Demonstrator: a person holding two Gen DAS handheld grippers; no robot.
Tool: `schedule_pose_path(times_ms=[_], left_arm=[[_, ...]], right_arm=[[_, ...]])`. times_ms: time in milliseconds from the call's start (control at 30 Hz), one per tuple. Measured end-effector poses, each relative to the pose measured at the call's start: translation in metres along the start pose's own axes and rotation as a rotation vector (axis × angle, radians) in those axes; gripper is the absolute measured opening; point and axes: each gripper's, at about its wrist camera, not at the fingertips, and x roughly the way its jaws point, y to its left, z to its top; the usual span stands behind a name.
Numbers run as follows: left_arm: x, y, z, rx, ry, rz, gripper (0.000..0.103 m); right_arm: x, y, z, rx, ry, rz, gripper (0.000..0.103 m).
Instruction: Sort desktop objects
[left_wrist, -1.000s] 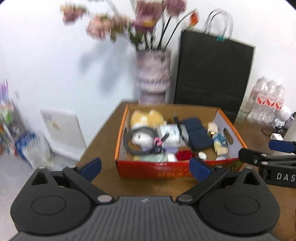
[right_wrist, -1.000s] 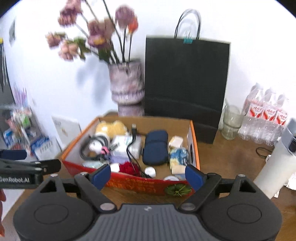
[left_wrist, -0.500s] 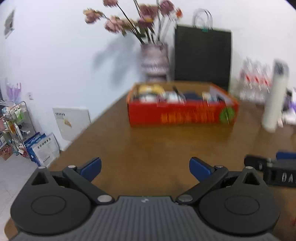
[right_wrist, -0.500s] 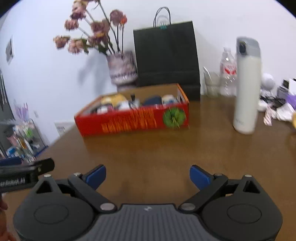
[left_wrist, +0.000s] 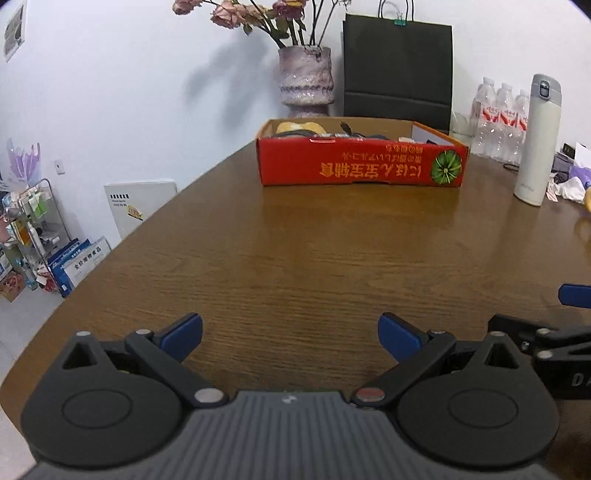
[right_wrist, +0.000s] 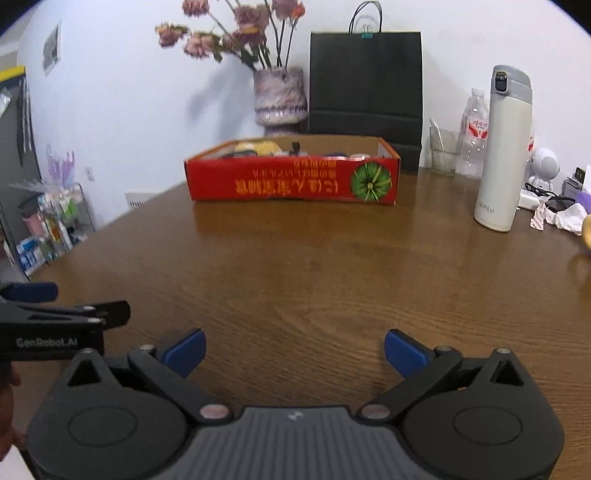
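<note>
Right gripper (right_wrist: 294, 352) opening, nothing between jaws

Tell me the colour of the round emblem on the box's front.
Green, on the red box; the emblem shows best in the right wrist view.

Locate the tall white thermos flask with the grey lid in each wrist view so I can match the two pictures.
Left wrist view: the tall white thermos flask with the grey lid stands at the right edge, right of the red cardboard box.
Right wrist view: it stands right of centre, larger, again right of that box.
Shared landmark: the black paper bag behind the box.
</note>
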Motion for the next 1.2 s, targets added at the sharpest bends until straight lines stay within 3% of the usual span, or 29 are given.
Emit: schedule_pose_path(times_ms=[400, 1200], left_arm=[[0.022, -0.002, 0.004, 0.013, 0.071, -0.004, 0.103], [0.051, 0.000, 0.016, -0.042, 0.064, -0.024, 0.103]], right_arm=[[0.019, -0.006, 0.009, 0.004, 0.025, -0.022, 0.103], [0.064, -0.009, 0.033, -0.029, 0.071, -0.010, 0.103]])
